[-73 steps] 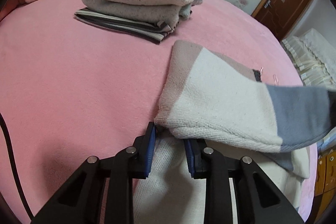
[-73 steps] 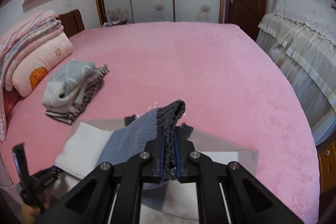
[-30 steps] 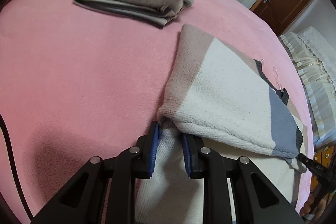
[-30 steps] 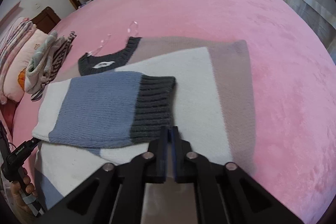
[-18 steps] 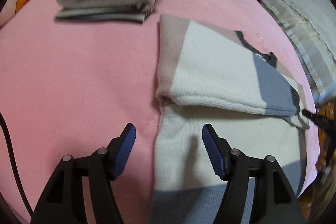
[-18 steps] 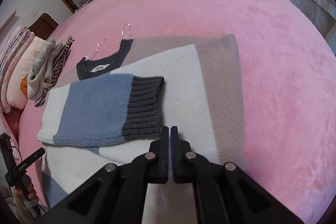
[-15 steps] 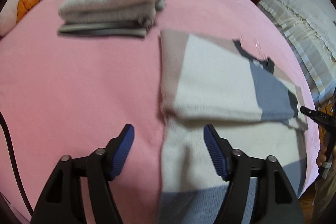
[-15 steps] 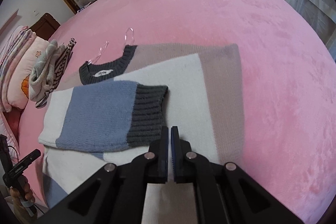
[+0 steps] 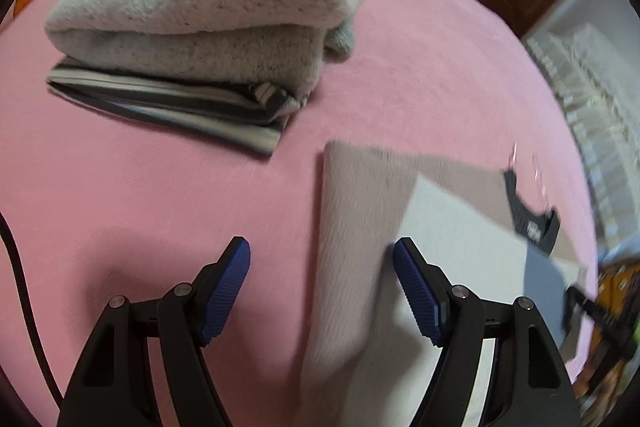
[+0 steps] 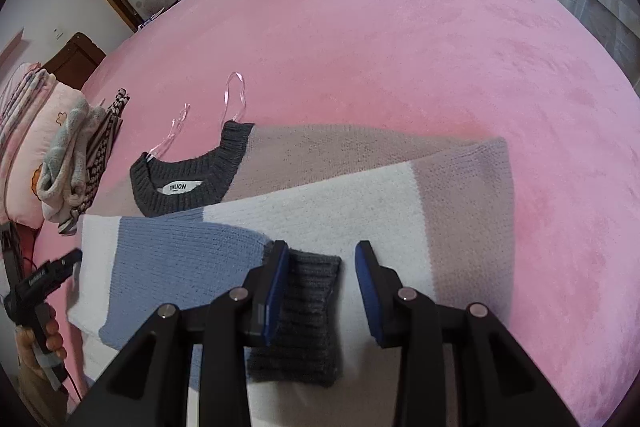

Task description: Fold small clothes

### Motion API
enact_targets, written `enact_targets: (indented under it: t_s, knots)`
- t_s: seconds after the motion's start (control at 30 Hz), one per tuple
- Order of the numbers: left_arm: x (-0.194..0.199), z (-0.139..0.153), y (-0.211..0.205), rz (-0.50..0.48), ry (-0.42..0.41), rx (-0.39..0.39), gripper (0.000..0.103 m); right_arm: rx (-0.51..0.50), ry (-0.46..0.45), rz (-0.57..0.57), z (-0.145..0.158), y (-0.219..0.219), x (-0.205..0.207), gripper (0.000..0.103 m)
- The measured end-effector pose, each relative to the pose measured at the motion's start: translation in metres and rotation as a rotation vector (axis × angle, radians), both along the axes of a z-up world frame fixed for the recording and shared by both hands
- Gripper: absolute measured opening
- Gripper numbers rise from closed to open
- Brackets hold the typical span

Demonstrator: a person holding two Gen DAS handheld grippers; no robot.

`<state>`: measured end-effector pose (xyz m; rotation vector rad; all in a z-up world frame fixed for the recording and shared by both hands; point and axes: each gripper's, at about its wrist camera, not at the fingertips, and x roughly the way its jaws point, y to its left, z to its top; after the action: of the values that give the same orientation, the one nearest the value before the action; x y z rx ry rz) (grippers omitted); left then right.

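A colour-block knit sweater (image 10: pixel 332 203) lies flat on the pink bed, with white, beige and blue panels and a dark grey collar (image 10: pixel 188 179). One sleeve is folded across its body, its blue part (image 10: pixel 180 263) ending in a dark grey cuff (image 10: pixel 308 307). My right gripper (image 10: pixel 322 279) is open and empty, just above that cuff. My left gripper (image 9: pixel 322 287) is open and empty, low over the sweater's beige side edge (image 9: pixel 356 227).
A stack of folded clothes (image 9: pixel 208 11), fluffy grey on top of a striped piece, sits on the bed beyond the left gripper. It also shows in the right wrist view (image 10: pixel 76 155) beside pillows (image 10: pixel 24 131). The pink bedspread (image 10: pixel 400 35) stretches to the right.
Both grippers have let go: the left opened and moved toward the sweater's shoulder edge, the right opened half a second ago and sits over the laid-down cuff.
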<state>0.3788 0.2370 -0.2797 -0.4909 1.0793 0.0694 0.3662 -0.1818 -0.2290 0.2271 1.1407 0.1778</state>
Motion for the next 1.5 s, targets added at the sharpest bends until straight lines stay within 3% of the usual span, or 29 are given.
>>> enact_targets:
  t_s: [0.07,0.1,0.13,0.23,0.33,0.6,0.7,0.8,0.83,0.87,1.1,1.27,1.5]
  knots:
    - [0.006,-0.003,0.003,0.016,-0.014,-0.048,0.073,0.0,-0.007,0.019,0.0,0.003,0.001,0.034]
    - [0.008,-0.004,0.003,0.021,-0.018,-0.064,0.072,0.002,-0.008,0.027,0.0,0.003,-0.001,0.027]
    - [0.01,-0.005,0.003,0.024,-0.022,-0.073,0.065,-0.013,-0.018,0.027,0.002,0.005,-0.002,0.023]
    - [0.018,-0.004,-0.003,0.004,-0.036,-0.085,0.028,-0.052,-0.06,0.034,0.007,0.005,-0.006,0.01]
    - [0.019,0.005,-0.015,0.022,-0.063,0.027,0.014,-0.075,-0.101,0.027,0.013,0.004,-0.01,0.008]
    - [0.022,0.003,-0.037,-0.004,-0.073,0.194,0.012,-0.141,-0.101,0.011,0.001,0.009,-0.009,0.007]
    - [0.027,0.007,-0.048,-0.025,-0.06,0.245,0.016,-0.156,-0.098,0.017,0.002,0.01,-0.011,0.008]
    - [0.03,0.021,-0.057,-0.037,-0.041,0.317,0.049,-0.2,-0.093,0.032,0.011,0.014,-0.014,0.01]
    - [0.029,0.026,-0.059,-0.043,-0.04,0.334,0.07,-0.218,-0.093,0.037,0.014,0.016,-0.017,0.01]
    - [0.025,0.032,-0.065,-0.045,-0.049,0.352,0.077,-0.23,-0.102,0.043,0.019,0.017,-0.02,0.01]
    - [-0.019,0.086,-0.089,-0.112,-0.119,0.42,0.083,-0.254,-0.199,0.056,0.069,0.023,-0.059,0.031]
    - [-0.063,0.123,-0.11,-0.179,-0.192,0.396,0.083,-0.219,-0.236,0.063,0.105,0.025,-0.091,0.031]
    - [-0.129,0.166,-0.151,-0.255,-0.272,0.432,0.083,-0.178,-0.308,0.07,0.153,0.023,-0.147,0.031]
